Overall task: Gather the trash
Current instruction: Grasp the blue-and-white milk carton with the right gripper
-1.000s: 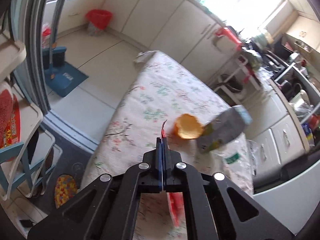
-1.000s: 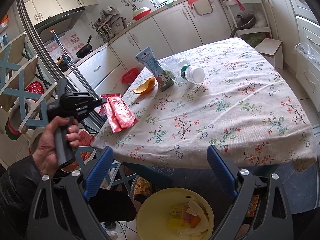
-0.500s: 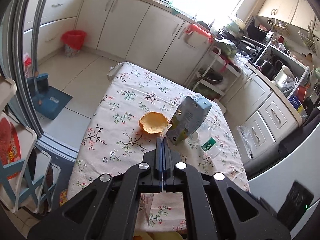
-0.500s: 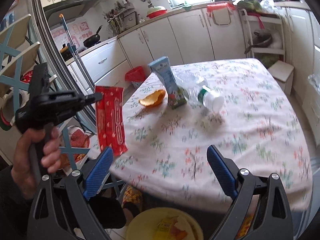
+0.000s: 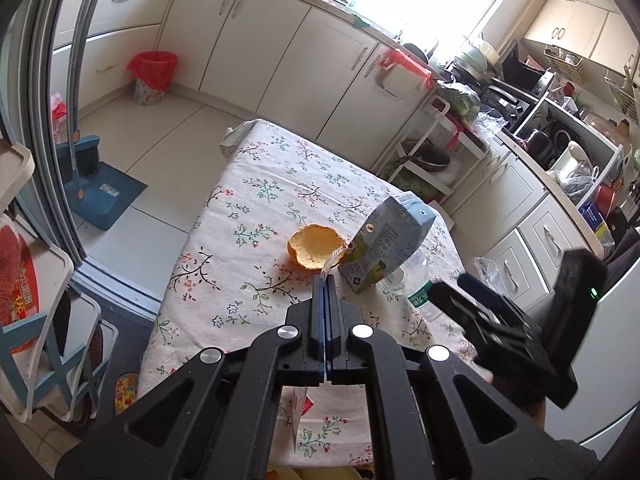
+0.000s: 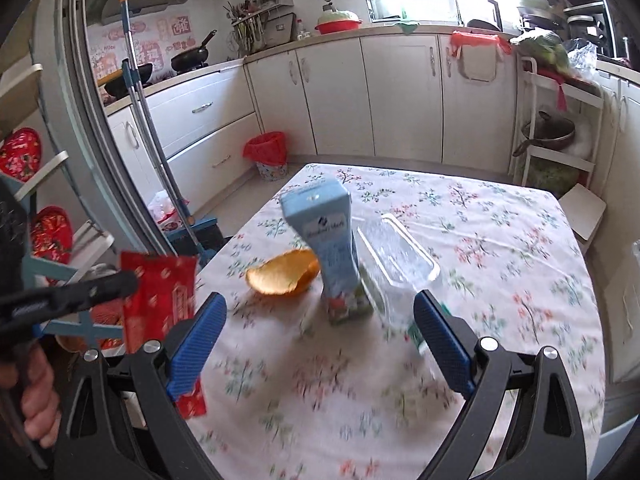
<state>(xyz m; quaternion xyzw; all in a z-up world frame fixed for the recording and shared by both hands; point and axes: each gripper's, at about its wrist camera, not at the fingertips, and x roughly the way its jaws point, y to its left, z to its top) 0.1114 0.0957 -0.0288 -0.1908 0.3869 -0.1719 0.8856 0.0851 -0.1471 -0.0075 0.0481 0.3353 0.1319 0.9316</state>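
Red wrapper [image 6: 160, 300] now lifted off the table [image 6: 500, 240], pinched in closed left fingers [image 5: 318, 300]; right fingers [image 6: 196, 332] spread, empty.

Right gripper [image 6: 316, 340] gapes wide over the floral tablecloth [image 6: 500, 240], facing an upright blue milk carton [image 6: 334, 256], orange peel [image 6: 282, 272] and clear plastic bottle [image 6: 396, 260].

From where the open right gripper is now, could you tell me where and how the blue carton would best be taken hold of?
Grip the blue carton around its upper body, coming straight in from the near side with one finger on each flat side face. It stands upright, its tall sides are flat and parallel, and the right gripper already faces it. Mind the orange peel on its left and the clear plastic bottle on its right.
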